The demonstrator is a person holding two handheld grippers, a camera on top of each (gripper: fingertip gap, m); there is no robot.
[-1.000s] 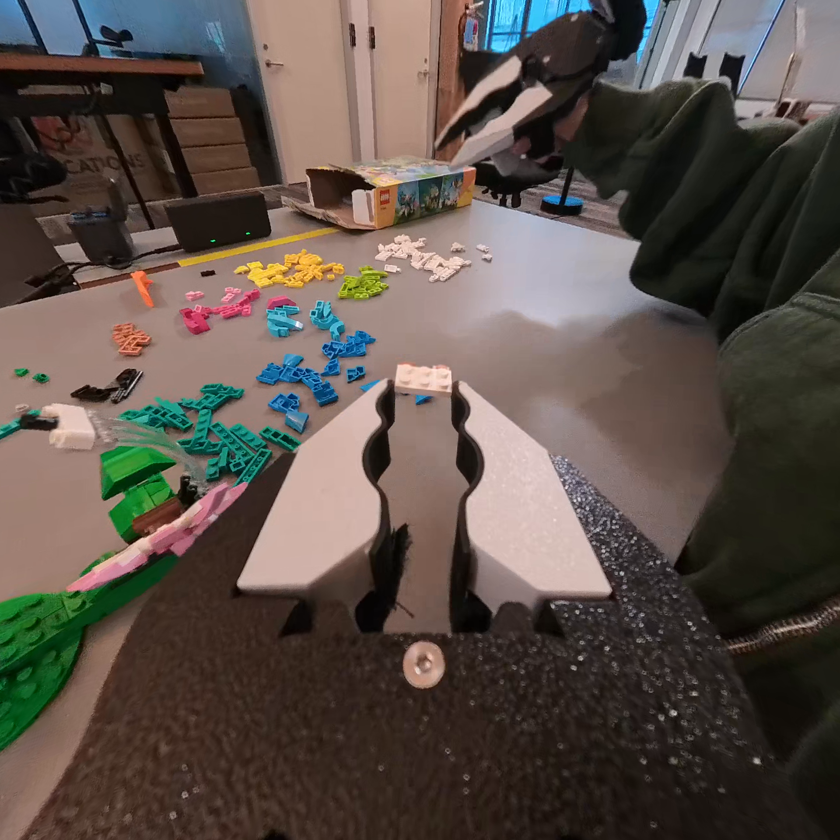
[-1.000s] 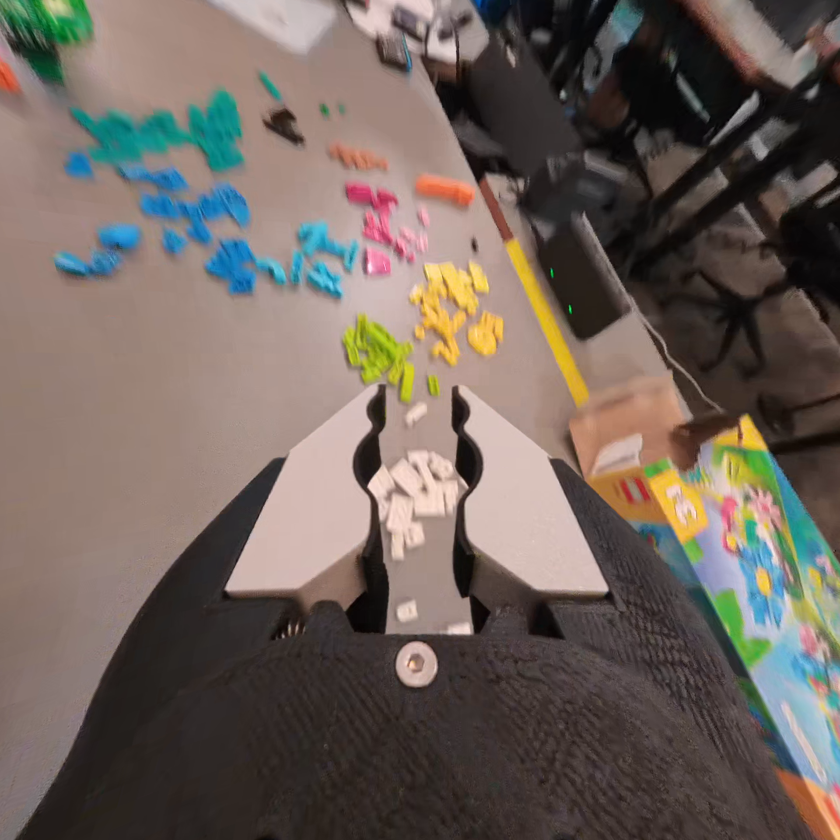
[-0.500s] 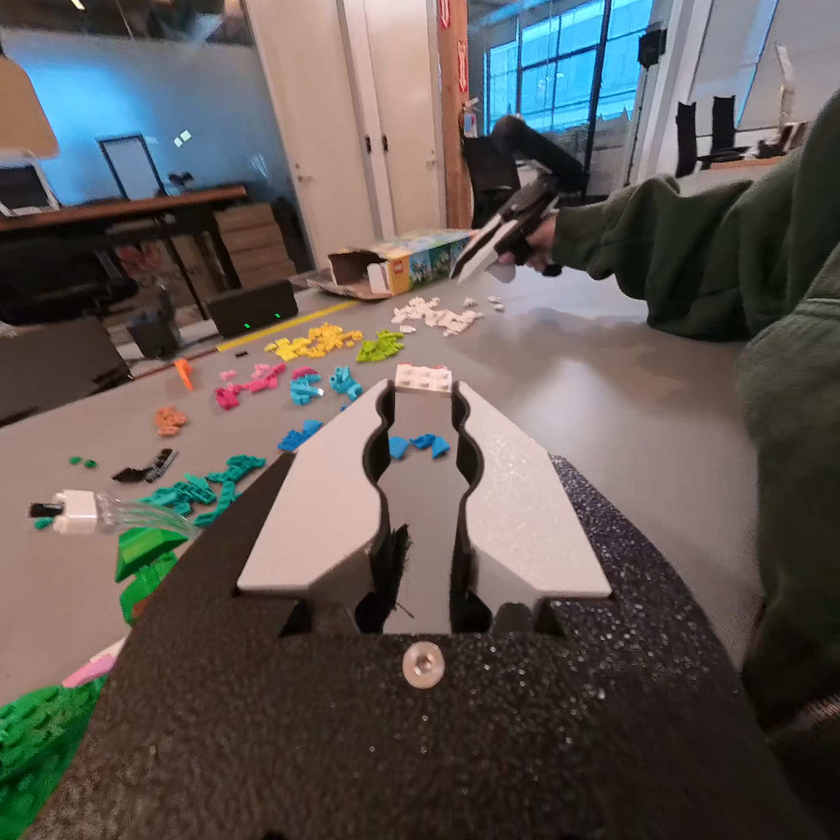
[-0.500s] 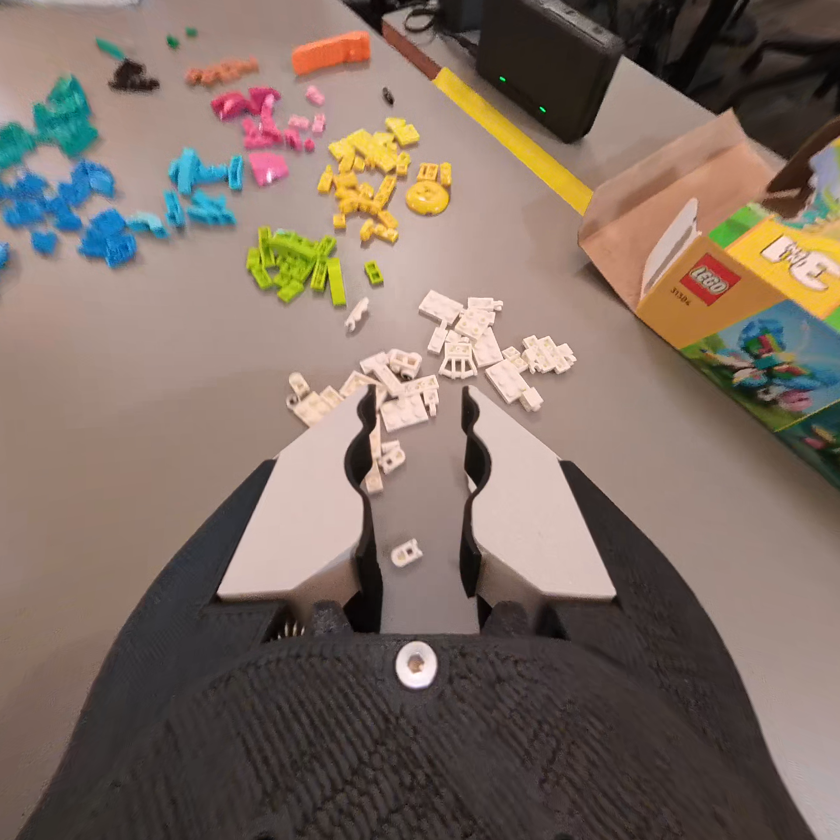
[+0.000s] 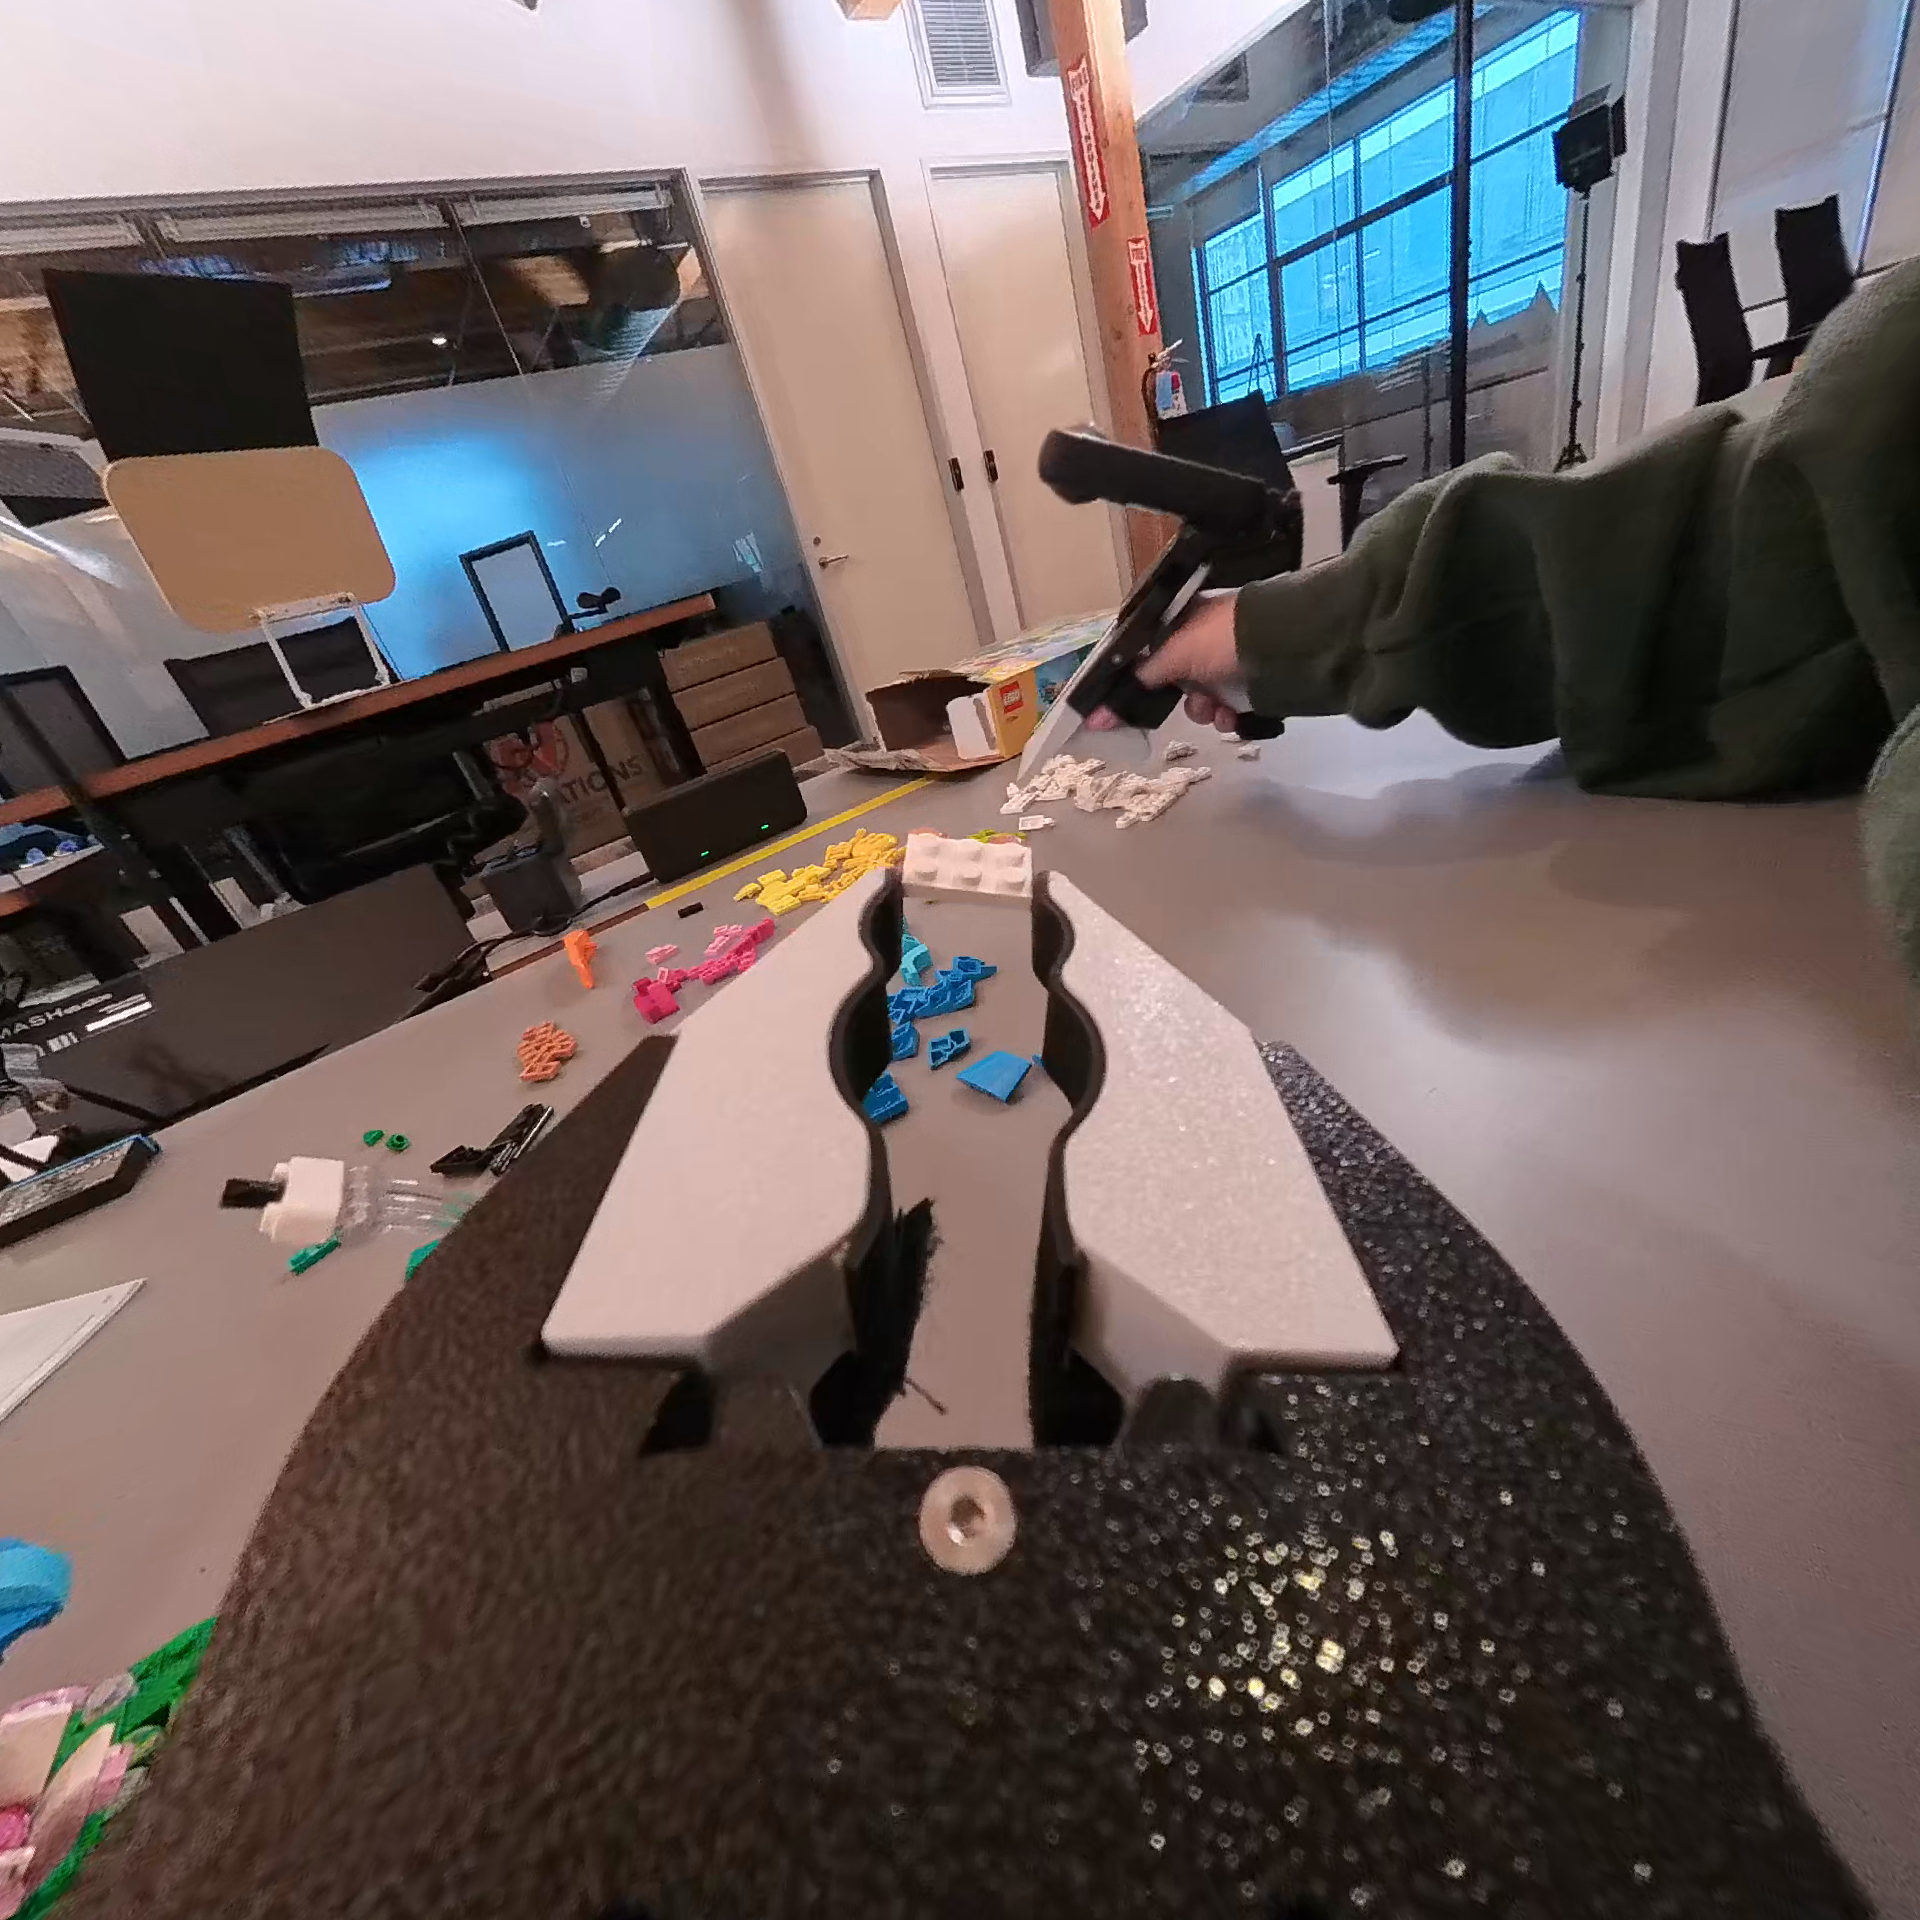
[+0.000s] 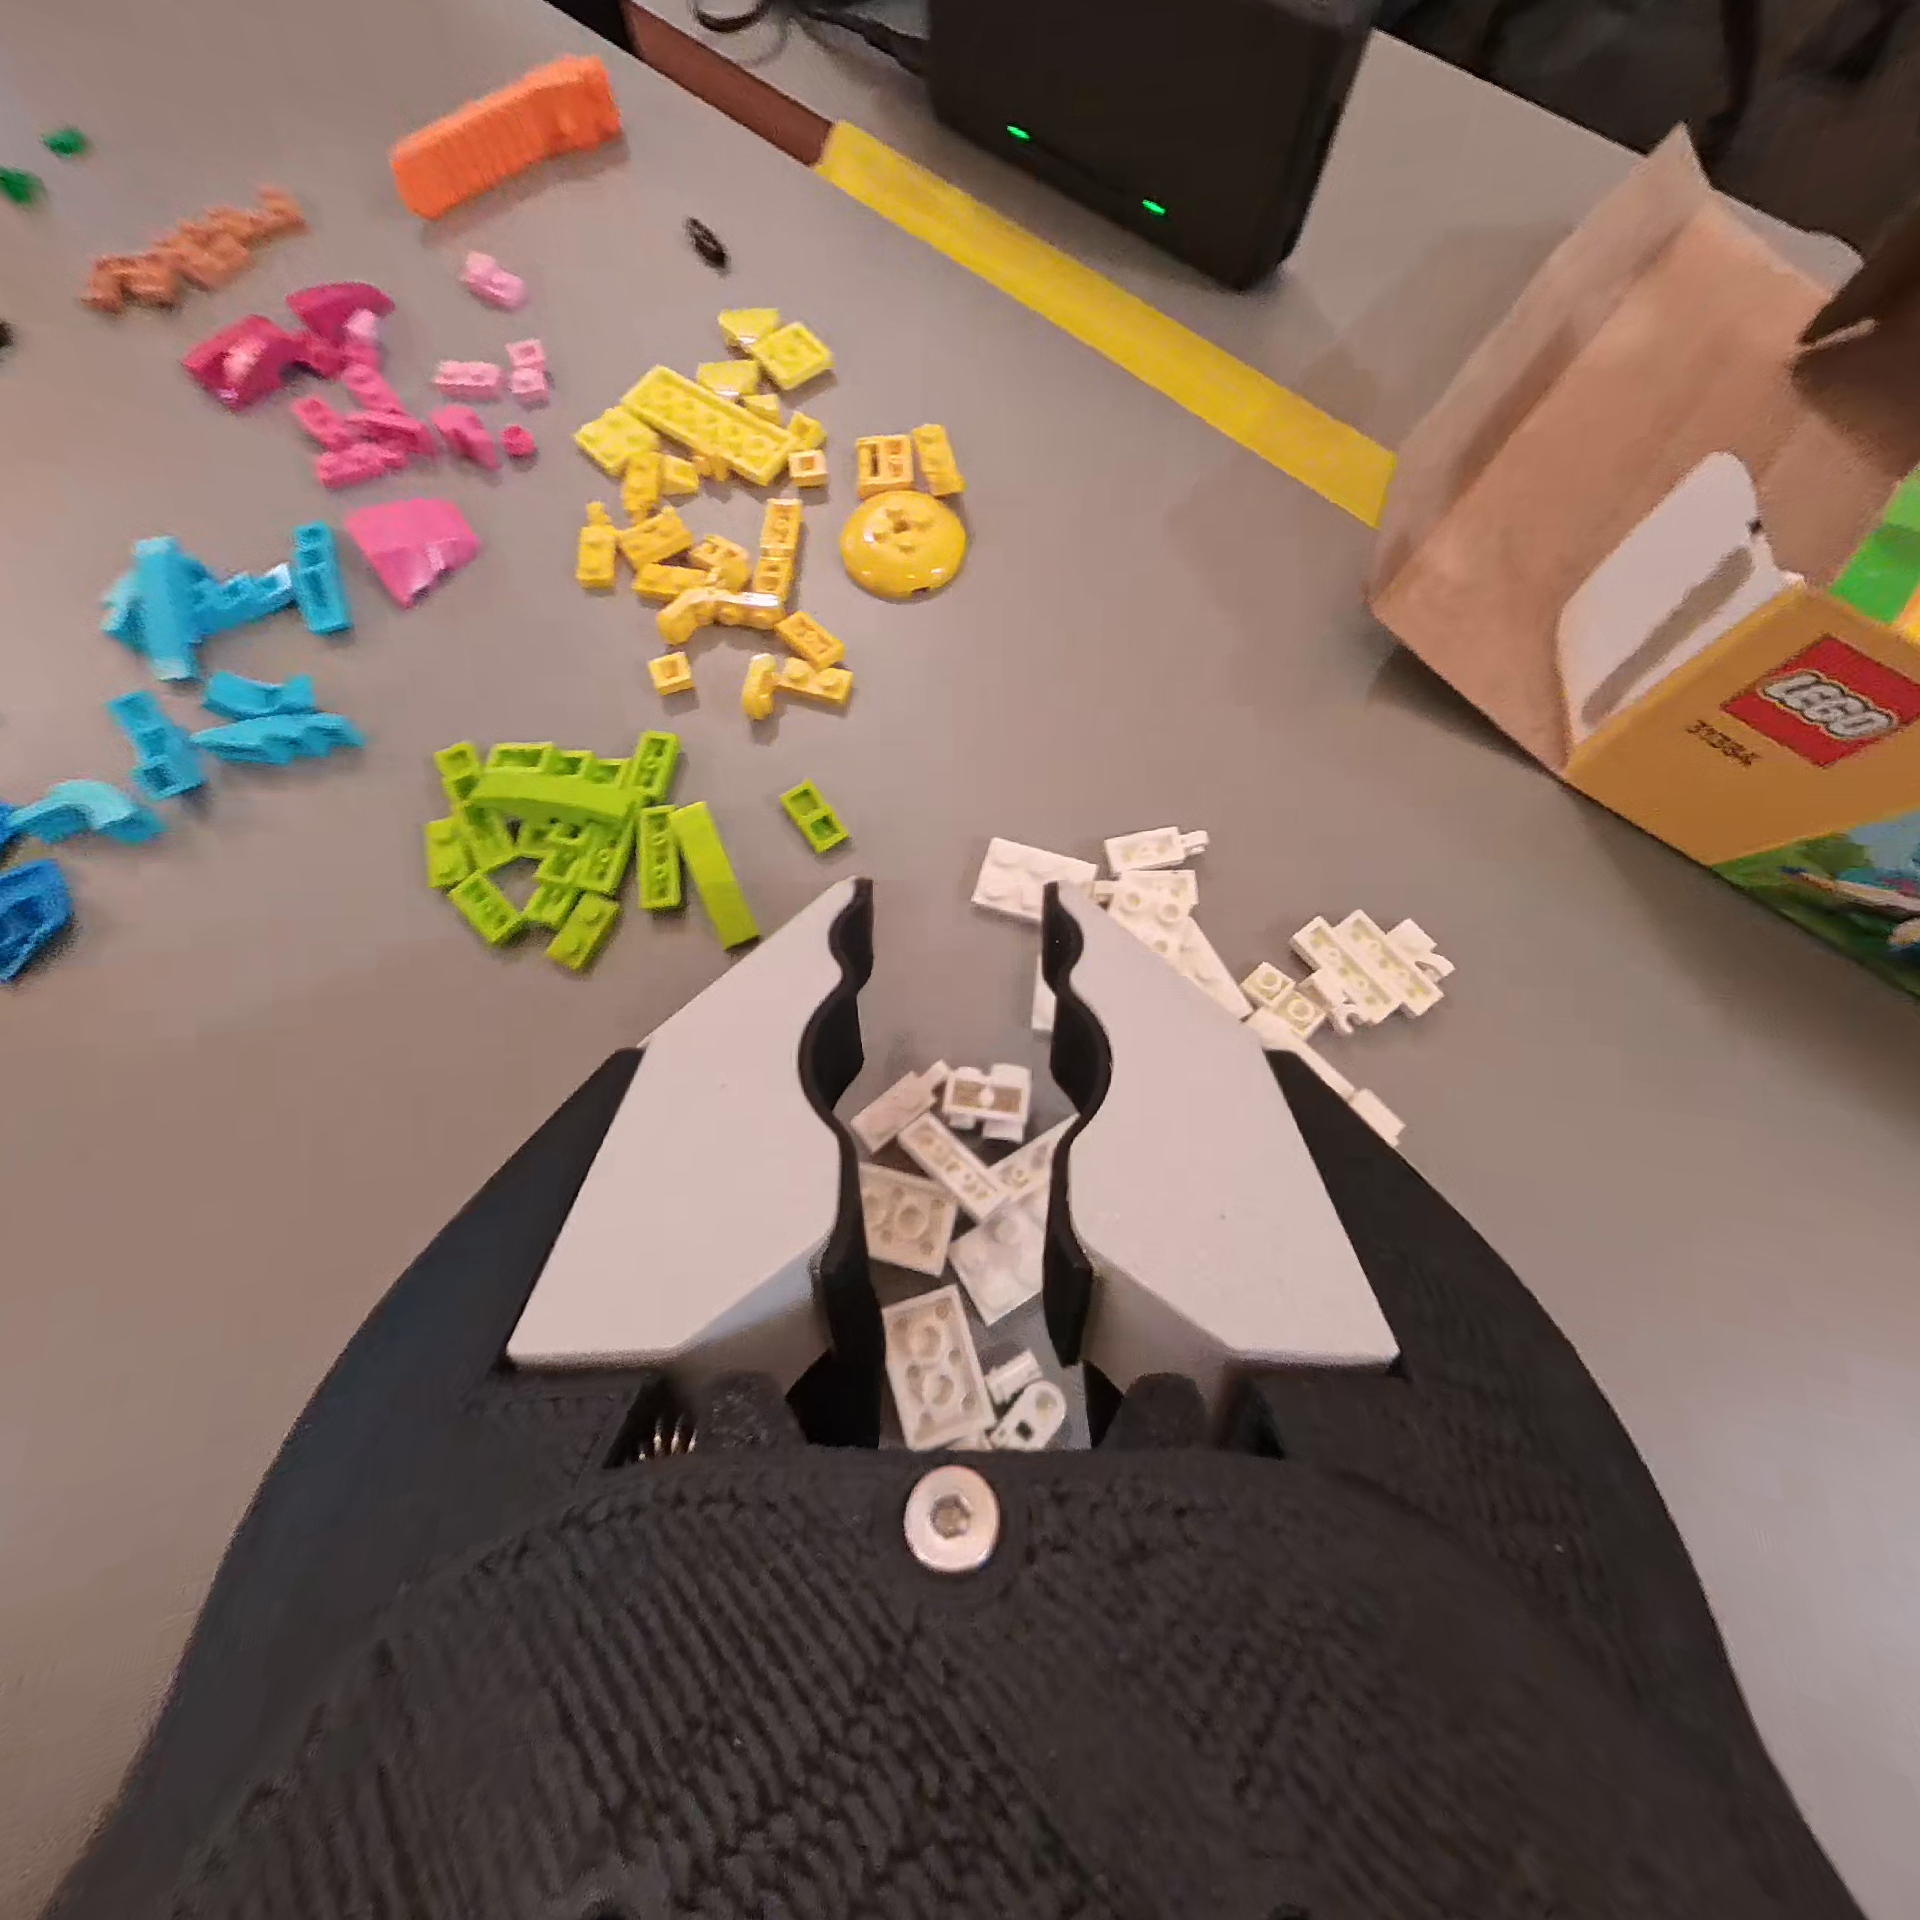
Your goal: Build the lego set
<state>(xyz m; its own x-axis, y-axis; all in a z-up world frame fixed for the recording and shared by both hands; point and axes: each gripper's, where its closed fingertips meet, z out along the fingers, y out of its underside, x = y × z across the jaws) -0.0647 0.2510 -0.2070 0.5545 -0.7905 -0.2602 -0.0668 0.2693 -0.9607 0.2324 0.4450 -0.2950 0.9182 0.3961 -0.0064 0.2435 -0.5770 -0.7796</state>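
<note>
My left gripper [image 5: 966, 896] is shut on a white brick [image 5: 968, 868], held at its fingertips above the grey table [image 5: 1455, 1039]. My right gripper [image 6: 954, 902] is open and empty, low over the pile of white pieces [image 6: 1164, 997]; several white plates show between its fingers. In the left wrist view the right gripper [image 5: 1049, 743] points down at that white pile [image 5: 1112, 790], held by a hand in a green sleeve [image 5: 1558, 623]. A partly built green and pink model [image 5: 73, 1766] lies at the lower left.
Sorted piles lie on the table: lime [image 6: 582, 842], yellow [image 6: 727, 520], pink [image 6: 353, 405], light blue [image 6: 208, 665], blue [image 5: 935, 1018]. An orange tool [image 6: 504, 130], the set's box [image 6: 1714, 623], a black device [image 6: 1132, 114] and yellow tape [image 6: 1101, 312] sit at the far edge. My hands' fingertips stand some 35 cm from each other. To the black device [image 6: 1132, 114]: right tips about 20 cm, left tips about 50 cm. It is also in sight in the left wrist view [image 5: 745, 812].
My right gripper has moved down over the white pile, which now lies between its fingers. My left gripper has tilted up with the white brick still in it.
</note>
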